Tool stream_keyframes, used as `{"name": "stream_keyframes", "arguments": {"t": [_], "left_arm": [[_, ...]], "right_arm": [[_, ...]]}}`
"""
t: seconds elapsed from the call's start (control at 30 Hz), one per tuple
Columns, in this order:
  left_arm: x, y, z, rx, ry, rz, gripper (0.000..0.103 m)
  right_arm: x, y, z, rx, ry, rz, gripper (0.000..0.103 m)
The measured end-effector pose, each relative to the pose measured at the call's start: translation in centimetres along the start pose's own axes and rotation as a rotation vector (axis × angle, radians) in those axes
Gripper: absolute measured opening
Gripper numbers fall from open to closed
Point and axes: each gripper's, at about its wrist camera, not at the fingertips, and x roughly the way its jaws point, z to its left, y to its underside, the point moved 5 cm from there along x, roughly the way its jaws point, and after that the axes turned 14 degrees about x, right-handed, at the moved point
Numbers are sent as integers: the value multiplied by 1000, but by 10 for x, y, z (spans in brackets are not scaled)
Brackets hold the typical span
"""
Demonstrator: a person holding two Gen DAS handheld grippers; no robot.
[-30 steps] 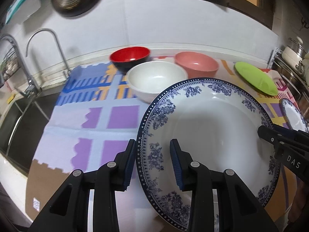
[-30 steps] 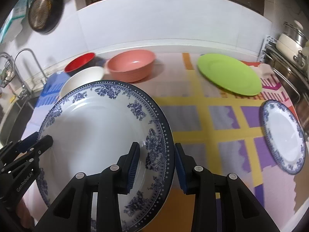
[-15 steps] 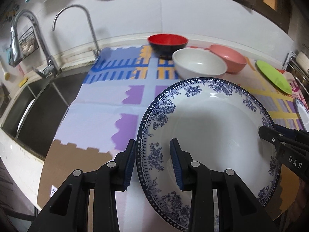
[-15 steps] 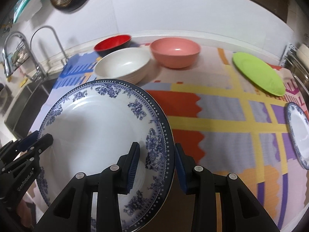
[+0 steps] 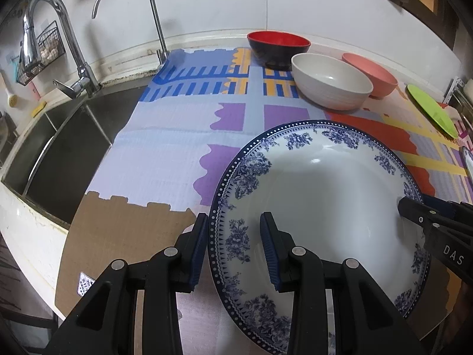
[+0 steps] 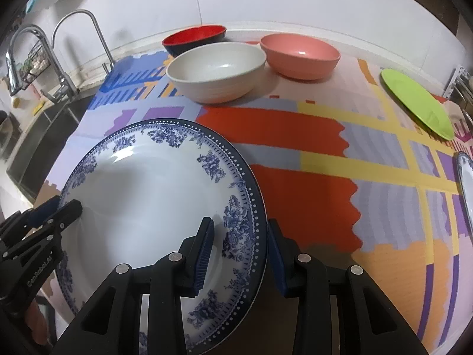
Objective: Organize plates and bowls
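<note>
A large white plate with a blue flower rim (image 5: 322,204) (image 6: 147,195) hangs above the patterned mat, carried by both grippers. My left gripper (image 5: 233,248) is shut on its left rim. My right gripper (image 6: 239,251) is shut on its right rim, and its tip also shows in the left wrist view. At the back of the mat stand a red-and-black bowl (image 5: 278,44) (image 6: 195,37), a white bowl (image 5: 331,84) (image 6: 217,71) and a pink bowl (image 5: 375,74) (image 6: 300,54). A green plate (image 5: 431,109) (image 6: 416,105) lies to the right.
A steel sink (image 5: 59,153) with two taps (image 5: 127,9) lies left of the mat (image 5: 165,159). A second blue-rimmed plate (image 6: 467,183) shows at the right edge. Brown cardboard (image 5: 118,224) sticks out under the mat's near left corner.
Both grippers have carried the plate leftwards and a little lower, towards the sink end of the mat. The bowls and green plate have slid rightwards in view. Neither grip has altered.
</note>
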Motion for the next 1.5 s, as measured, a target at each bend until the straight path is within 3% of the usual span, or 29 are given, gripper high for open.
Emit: {"name": "stream_keyframes", "arguments": {"t": [0.93, 1.03, 1.1, 1.13, 1.2, 1.27, 1.4, 1.5], "left_arm": [[15, 1, 0, -2, 13, 34, 36], [10, 0, 1, -7, -5, 13, 45], [3, -2, 3, -10, -27, -13, 63], [0, -4, 3, -11, -36, -27, 65], [-8, -8, 3, -8, -51, -55, 74], [-15, -12, 1, -1, -51, -76, 85], [-27, -24, -6, 5, -38, -116, 95], [-37, -34, -14, 19, -29, -154, 97]], "right_arm": [[11, 5, 1, -3, 29, 25, 37], [11, 5, 2, -4, 24, 24, 38], [10, 4, 1, -9, 31, 10, 38], [8, 3, 1, -8, 34, 0, 38], [4, 1, -2, 5, 40, -17, 54], [-1, -2, -4, 16, 37, -35, 59], [-10, -7, -10, 41, 18, -53, 63], [-20, -11, -17, 63, 4, -74, 69]]}}
